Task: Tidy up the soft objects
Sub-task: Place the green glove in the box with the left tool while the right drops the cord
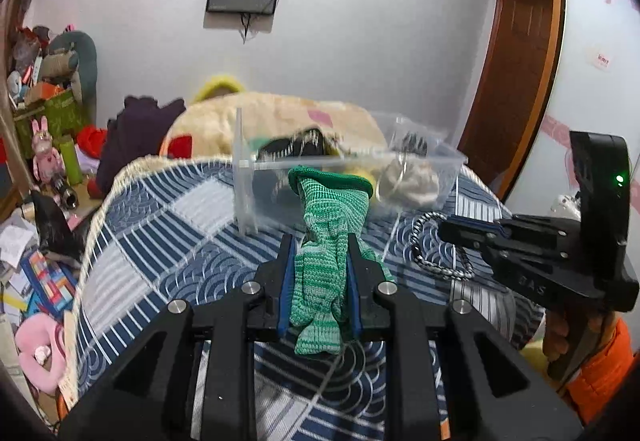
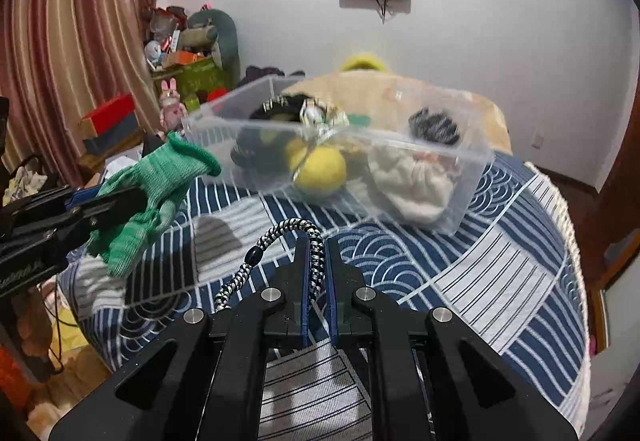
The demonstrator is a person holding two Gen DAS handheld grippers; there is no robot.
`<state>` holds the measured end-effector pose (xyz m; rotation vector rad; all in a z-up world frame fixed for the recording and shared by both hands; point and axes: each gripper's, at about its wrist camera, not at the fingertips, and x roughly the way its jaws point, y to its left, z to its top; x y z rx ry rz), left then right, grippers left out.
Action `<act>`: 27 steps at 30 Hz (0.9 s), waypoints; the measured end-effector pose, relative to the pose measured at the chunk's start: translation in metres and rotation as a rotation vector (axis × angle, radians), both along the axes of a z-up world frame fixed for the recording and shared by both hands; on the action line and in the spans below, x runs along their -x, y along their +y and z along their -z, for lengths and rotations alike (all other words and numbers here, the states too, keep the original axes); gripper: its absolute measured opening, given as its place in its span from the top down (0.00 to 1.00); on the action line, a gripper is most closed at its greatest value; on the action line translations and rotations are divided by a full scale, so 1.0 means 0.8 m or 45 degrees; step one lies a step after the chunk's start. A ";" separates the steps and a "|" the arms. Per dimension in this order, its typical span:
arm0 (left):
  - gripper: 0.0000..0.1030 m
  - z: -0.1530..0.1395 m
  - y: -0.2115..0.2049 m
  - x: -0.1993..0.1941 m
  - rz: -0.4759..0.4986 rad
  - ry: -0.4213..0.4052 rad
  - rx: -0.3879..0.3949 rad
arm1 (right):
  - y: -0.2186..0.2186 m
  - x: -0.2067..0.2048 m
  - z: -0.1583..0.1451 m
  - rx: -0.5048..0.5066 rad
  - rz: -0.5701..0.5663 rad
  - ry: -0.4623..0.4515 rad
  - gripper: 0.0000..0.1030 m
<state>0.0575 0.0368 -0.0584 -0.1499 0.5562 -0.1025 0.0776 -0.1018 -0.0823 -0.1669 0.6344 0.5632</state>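
My left gripper point(image 1: 320, 245) is shut on a green knitted glove point(image 1: 326, 241), lifted above the blue patterned bedspread point(image 1: 160, 241); its cuff stands up in front of the clear plastic bin point(image 1: 448, 157). From the right wrist view the same glove point(image 2: 160, 185) hangs at the left in the left gripper point(image 2: 120, 201). My right gripper point(image 2: 317, 245) is shut on a black-and-white braided cord point(image 2: 280, 233) that loops up and trails to the left. In the left wrist view the right gripper point(image 1: 444, 231) is at the right with the cord point(image 1: 440, 265) hanging below it.
The bin point(image 2: 472, 161) holds a yellow ball point(image 2: 320, 169), a white cloth point(image 2: 416, 185) and dark soft items. A cream blanket point(image 1: 272, 117) lies behind it. Clutter and a pink plush point(image 1: 36, 353) crowd the floor to the left. An orange sleeve point(image 1: 604, 373) shows at the right.
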 end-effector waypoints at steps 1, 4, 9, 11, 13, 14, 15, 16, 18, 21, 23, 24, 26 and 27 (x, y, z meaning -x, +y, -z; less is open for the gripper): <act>0.78 -0.005 0.000 0.000 -0.007 -0.017 -0.006 | -0.003 0.002 -0.005 -0.008 0.003 -0.012 0.94; 0.78 -0.015 0.000 -0.005 -0.018 -0.050 -0.018 | -0.009 0.002 -0.019 -0.043 0.014 -0.045 0.94; 0.78 -0.027 0.007 -0.018 -0.040 -0.076 -0.017 | -0.016 -0.003 -0.040 -0.103 0.051 -0.097 0.94; 0.78 -0.031 0.008 -0.022 -0.047 -0.085 -0.017 | -0.021 -0.008 -0.049 -0.123 0.065 -0.119 0.94; 0.78 -0.034 0.009 -0.026 -0.055 -0.093 -0.026 | -0.022 -0.010 -0.055 -0.138 0.076 -0.137 0.94; 0.78 -0.037 0.010 -0.030 -0.062 -0.100 -0.034 | -0.023 -0.013 -0.060 -0.145 0.080 -0.152 0.94; 0.78 -0.039 0.011 -0.032 -0.065 -0.106 -0.039 | -0.020 -0.013 -0.063 -0.147 0.085 -0.162 0.94; 0.78 -0.042 0.012 -0.036 -0.072 -0.115 -0.047 | -0.017 -0.015 -0.067 -0.146 0.091 -0.177 0.94; 0.78 -0.047 0.015 -0.042 -0.080 -0.128 -0.053 | -0.013 -0.019 -0.074 -0.139 0.097 -0.202 0.94; 0.78 -0.053 0.017 -0.051 -0.122 -0.160 -0.084 | -0.007 -0.026 -0.083 -0.136 0.104 -0.235 0.94; 0.78 -0.056 0.022 -0.059 -0.144 -0.175 -0.086 | -0.002 -0.034 -0.088 -0.133 0.115 -0.247 0.94; 0.78 -0.057 0.024 -0.065 -0.149 -0.176 -0.075 | 0.002 -0.039 -0.090 -0.138 0.115 -0.244 0.94; 0.78 -0.058 0.029 -0.074 -0.156 -0.175 -0.061 | 0.008 -0.048 -0.093 -0.136 0.116 -0.247 0.94; 0.78 -0.057 0.030 -0.078 -0.160 -0.175 -0.057 | 0.012 -0.053 -0.093 -0.133 0.119 -0.248 0.94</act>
